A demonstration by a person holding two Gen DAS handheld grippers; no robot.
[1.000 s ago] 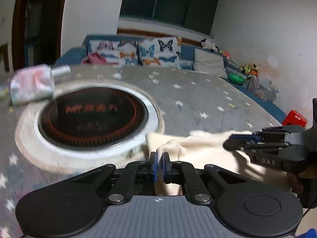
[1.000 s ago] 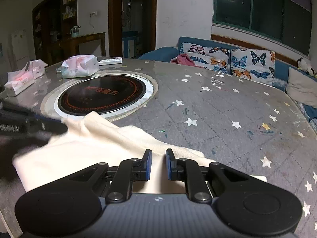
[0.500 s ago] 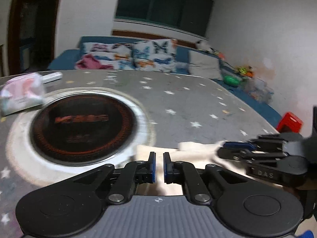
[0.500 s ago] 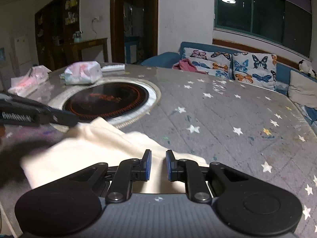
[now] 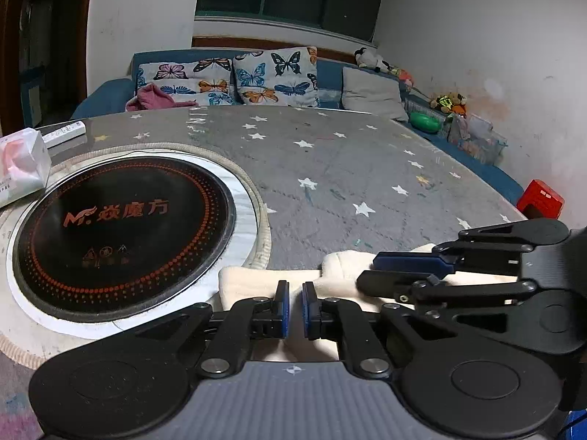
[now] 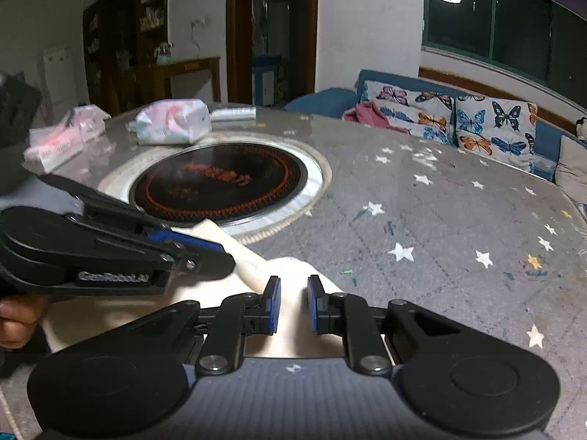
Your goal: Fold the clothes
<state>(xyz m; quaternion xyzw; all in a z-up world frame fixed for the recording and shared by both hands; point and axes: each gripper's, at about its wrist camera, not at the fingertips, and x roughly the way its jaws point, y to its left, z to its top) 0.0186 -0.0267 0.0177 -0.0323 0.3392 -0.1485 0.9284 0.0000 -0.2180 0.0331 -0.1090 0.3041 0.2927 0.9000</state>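
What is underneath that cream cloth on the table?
The cream cloth lies on the grey star-patterned table, its far corner overlapping the pale ring around the round black cooktop. Anything else beneath is hidden by the fabric and both grippers.

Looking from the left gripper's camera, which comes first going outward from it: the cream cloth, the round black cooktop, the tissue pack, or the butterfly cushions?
1. Cream cloth: right under the left gripper.
2. Cooktop: just beyond, to the left, set in the table.
3. Tissue pack: far left, past the cooktop.
4. Butterfly cushions: farthest, on the sofa behind the table.
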